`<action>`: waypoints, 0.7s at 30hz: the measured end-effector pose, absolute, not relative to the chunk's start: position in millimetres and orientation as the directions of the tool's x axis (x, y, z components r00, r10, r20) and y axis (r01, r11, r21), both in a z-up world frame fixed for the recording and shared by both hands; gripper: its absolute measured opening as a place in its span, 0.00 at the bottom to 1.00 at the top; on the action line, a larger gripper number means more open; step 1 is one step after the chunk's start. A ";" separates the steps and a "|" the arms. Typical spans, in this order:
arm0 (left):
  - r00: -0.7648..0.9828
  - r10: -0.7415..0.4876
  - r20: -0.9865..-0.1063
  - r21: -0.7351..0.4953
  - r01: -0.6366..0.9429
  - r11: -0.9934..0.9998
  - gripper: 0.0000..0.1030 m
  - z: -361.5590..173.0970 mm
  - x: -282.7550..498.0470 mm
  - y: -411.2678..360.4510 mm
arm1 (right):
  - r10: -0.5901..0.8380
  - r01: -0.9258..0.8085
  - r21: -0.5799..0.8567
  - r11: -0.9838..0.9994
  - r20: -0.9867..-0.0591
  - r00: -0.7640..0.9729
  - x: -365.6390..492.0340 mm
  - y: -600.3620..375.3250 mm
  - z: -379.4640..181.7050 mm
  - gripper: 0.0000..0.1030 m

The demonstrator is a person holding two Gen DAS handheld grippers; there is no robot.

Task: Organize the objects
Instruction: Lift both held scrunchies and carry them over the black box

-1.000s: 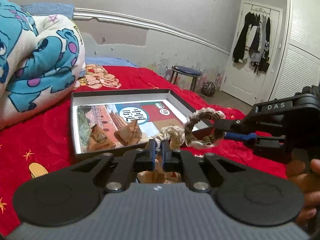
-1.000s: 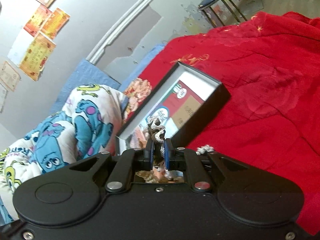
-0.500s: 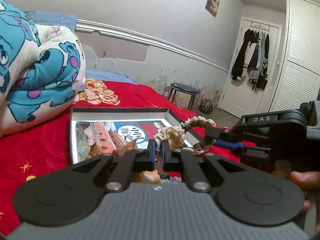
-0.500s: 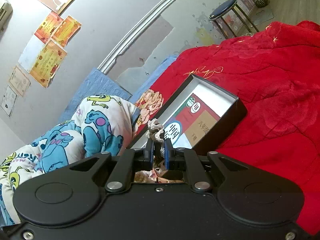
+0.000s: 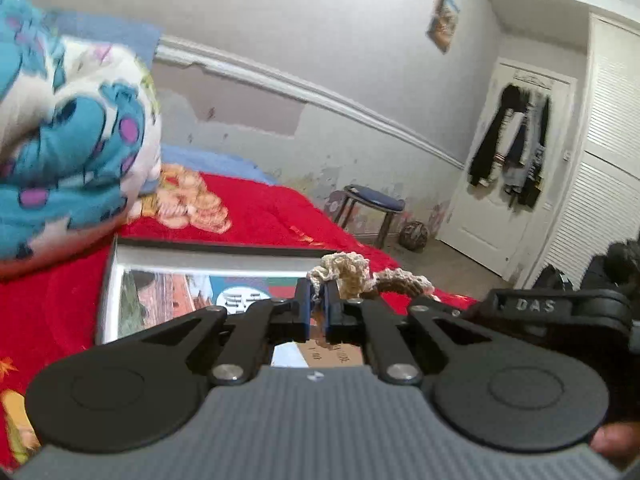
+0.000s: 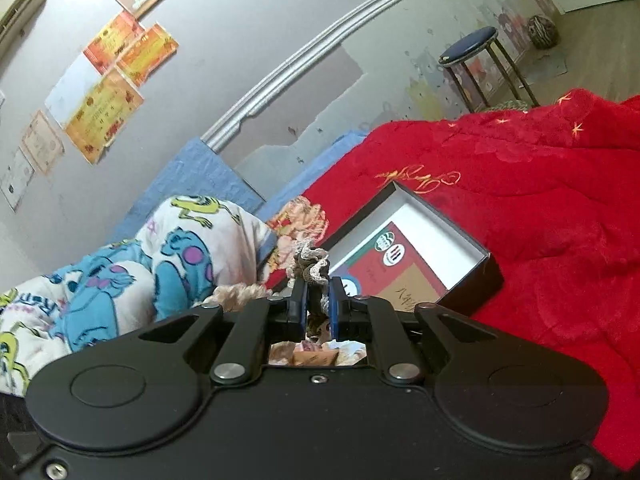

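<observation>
left wrist view: the left tool [image 5: 318,304] is seen clamped on a cream crocheted band [image 5: 340,270], the blue pads pinching a bunched bit of yarn w/ only a thin gap between them. the band is held up over the near edge of an open black box [image 5: 224,246] lying on the red bedspread [image 5: 280,216]. a darker brown-and-cream stretch of the same crochet runs off to the right, toward the right tool's body (marked "das"), which is seen just beside; its tips are hidden here.

right wrist view: the right tool [image 6: 318,304] is seen closed on the brown crochet part [image 6: 314,268], frilly cream edge poking up above the pads. the box is seen beyond, printed card inside, w/ a cartoon-print blanket [image 6: 172,260] to the left.

handling, as a judgement: the piece is taken to be v. light, soft and floppy, not fragile, not slippery; yarn grips well on the pads. it will sag and stretch between two holds, so no shape is kept. hold is best taken on a bunched, thick section, not a single loose loop, which could snag or pull a stitch.
</observation>
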State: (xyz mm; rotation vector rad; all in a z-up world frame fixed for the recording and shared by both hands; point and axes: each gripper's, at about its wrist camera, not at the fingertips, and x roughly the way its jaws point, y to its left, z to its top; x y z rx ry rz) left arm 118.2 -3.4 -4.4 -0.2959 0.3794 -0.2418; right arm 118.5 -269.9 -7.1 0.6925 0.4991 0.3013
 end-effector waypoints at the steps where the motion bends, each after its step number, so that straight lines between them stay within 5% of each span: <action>1: 0.894 -0.293 -0.339 -0.340 0.174 0.924 0.08 -9.7 124.7 -4.0 | 0.423 -0.095 0.671 0.735 -0.344 0.838 124.4 -267.8 -10.6 0.11; 8: 0.877 -0.268 -0.400 -0.269 0.167 0.949 0.08 -40.5 140.2 -16.4 | 0.383 -0.071 0.594 0.802 -0.418 0.824 143.3 -243.4 -29.9 0.11; 21: 0.836 -0.226 -0.500 -0.201 0.142 0.969 0.08 -57.6 154.7 -22.5 | 0.384 0.015 0.671 0.741 -0.441 0.811 157.5 -251.1 -54.3 0.11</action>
